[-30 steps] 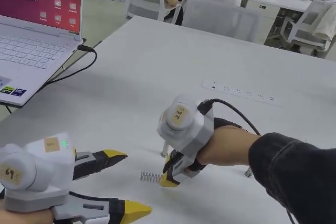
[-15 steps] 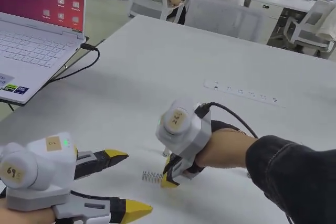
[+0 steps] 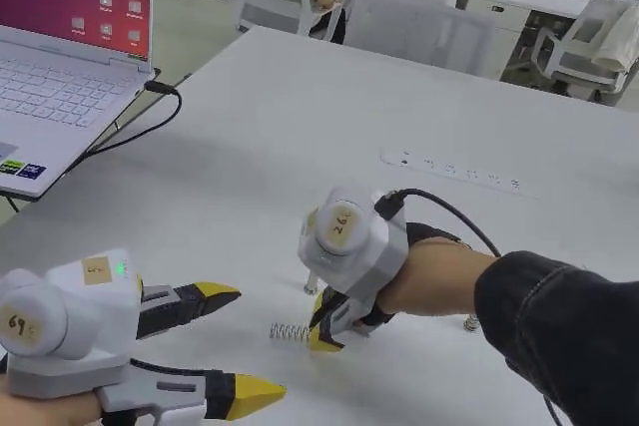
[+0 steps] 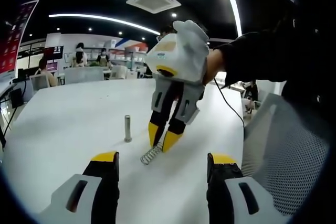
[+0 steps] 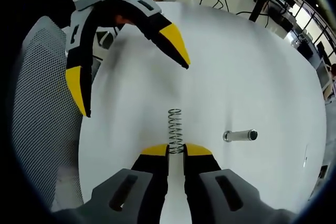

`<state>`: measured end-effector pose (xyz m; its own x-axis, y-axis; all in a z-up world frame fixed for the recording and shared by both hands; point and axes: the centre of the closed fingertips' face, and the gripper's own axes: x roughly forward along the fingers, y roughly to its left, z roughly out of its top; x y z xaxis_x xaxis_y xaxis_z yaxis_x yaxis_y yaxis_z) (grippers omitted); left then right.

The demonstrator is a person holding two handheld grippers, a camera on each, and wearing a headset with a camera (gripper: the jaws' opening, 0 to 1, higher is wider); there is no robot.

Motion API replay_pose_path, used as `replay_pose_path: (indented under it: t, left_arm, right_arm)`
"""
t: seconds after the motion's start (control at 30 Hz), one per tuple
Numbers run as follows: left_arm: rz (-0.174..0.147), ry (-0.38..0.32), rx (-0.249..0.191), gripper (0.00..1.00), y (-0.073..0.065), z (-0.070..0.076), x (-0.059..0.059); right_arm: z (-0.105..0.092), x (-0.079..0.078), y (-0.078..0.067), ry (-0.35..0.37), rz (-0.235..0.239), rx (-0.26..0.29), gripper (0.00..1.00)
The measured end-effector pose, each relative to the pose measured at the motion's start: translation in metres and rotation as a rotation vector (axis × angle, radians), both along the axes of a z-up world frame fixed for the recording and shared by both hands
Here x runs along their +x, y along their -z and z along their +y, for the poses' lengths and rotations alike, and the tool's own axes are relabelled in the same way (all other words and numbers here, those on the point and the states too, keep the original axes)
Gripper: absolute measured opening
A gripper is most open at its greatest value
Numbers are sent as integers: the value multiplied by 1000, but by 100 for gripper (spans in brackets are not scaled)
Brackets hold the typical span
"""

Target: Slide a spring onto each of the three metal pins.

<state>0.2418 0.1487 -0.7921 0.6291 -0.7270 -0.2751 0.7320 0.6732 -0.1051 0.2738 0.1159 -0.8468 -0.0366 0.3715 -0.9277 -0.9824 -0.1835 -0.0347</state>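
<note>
Right gripper view: right hand-held gripper [image 5: 176, 150] pinches spring [image 5: 175, 124] end, pin [image 5: 239, 136] nearby.

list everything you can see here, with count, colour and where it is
spring: one, silver, lying on the table, one end between the right gripper's jaws
metal pin: one, grey, upright beside the spring
laptop: one, white, open, table's left edge
cable: one, black, plugged into the laptop
power strip: one, white, far side of table
table: one, white
right gripper: yellow tips, shut on the spring
left gripper: yellow tips, open, holding nothing
</note>
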Motion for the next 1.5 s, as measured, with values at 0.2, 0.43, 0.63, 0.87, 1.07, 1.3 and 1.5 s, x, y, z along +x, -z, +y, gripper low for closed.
replay_pose_path:
  t: [0.2,0.43,0.63,0.87,1.07,1.3,1.5]
  left_arm:
    - [0,38,4,59,-1,-12,-2]
    - [3,112,4,48,-2,-31,-7]
    - [-1,162,-1,39,-5,-43,-9]
    - [-9,224,-4,28,-8,-55,-14]
    - [-19,261,-2,21,-9,-62,-15]
    - [-19,290,-6,11,-10,-67,-19]
    - [-20,300,-4,4,-10,-67,-20]
  right_arm:
    - [-17,-12,-13,-24,2,4,8]
    - [-35,-25,-25,-43,-1,0,8]
    - [-45,-33,-32,-45,4,1,8]
    - [-51,-42,-39,-44,6,9,8]
    - [-51,-50,-42,-45,13,17,8]
    - [-51,-52,-45,-55,6,21,8]
    - [-51,-55,-46,-63,5,28,8]
